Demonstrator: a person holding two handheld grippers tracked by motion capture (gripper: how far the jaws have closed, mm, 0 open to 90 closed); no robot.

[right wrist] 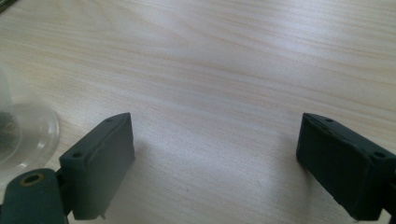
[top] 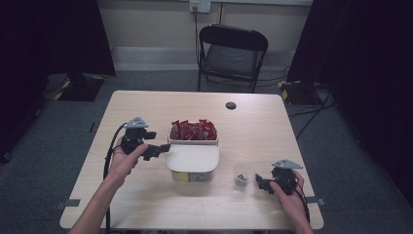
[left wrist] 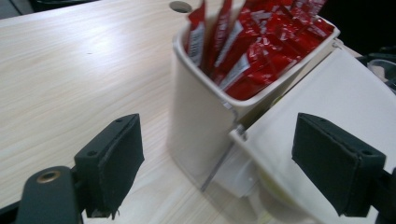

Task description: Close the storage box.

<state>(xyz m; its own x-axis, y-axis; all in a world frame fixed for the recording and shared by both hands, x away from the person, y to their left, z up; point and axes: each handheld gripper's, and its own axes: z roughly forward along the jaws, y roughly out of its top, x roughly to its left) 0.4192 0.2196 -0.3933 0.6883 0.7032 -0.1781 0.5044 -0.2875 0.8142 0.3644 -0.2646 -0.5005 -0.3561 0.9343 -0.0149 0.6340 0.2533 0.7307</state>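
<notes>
left gripper (top: 158,150): fingers open, middle left, beside white box (top: 193,158) | right gripper (top: 260,184): fingers open, lower right, near clear cup (top: 243,174)

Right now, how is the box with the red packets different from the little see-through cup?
The box is white, squarish and solid, while the cup is clear and round. The box is much bigger than the cup. The box is packed full of red packets, while the cup has just a little dark stuff at the bottom. The box sits by the left gripper, the cup by the right gripper. Both stand upright on the table.
</notes>
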